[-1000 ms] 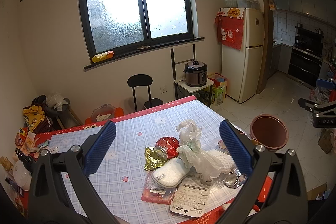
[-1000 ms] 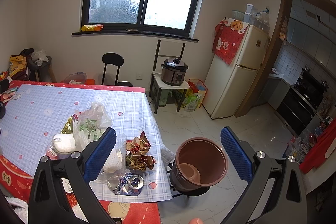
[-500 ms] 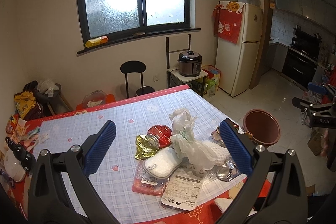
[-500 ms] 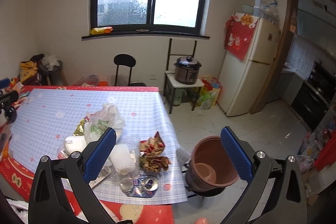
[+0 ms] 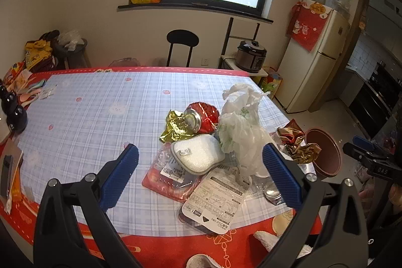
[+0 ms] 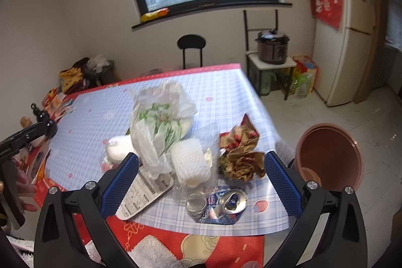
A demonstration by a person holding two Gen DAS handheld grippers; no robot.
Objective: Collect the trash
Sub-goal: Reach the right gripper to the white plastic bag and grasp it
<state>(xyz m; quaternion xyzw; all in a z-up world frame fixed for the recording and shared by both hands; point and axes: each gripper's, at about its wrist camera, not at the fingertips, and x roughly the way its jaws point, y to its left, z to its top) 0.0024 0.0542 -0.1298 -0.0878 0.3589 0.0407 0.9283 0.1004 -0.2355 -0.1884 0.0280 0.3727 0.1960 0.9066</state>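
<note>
**Both grippers hang wide over a table of litter**

From my remote seat I see the left gripper (image 5: 199,168) spread wide and empty above the blue checked tablecloth (image 5: 95,117), its blue ribbed pads (image 5: 120,177) apart on either side of the heap. The right gripper (image 6: 201,176) is just as wide and holds nothing — its tips frame the near edge of the same heap.

The trash is bunched near the table corner closest to the round brown plastic bin (image 6: 329,157), which stands on the tiled floor just beside that corner. At the centre of the heap rises a crumpled white plastic bag with green print (image 6: 158,127). Touching it on the side away from the bin lie a white foam pouch (image 5: 197,153) and a crushed red drink can (image 5: 201,116) on gold foil (image 5: 176,128). On the bin side of the bag sit a white bubble-textured tray (image 6: 191,162) and a crumpled brown-and-red paper wrapper (image 6: 241,155). Nearer me — a printed white flat packet (image 5: 216,202), a small clear glass jar (image 6: 196,204) and a flattened blue can (image 6: 232,200).

A hand (image 6: 23,182) shows at the left edge of the right camera's view.
</note>
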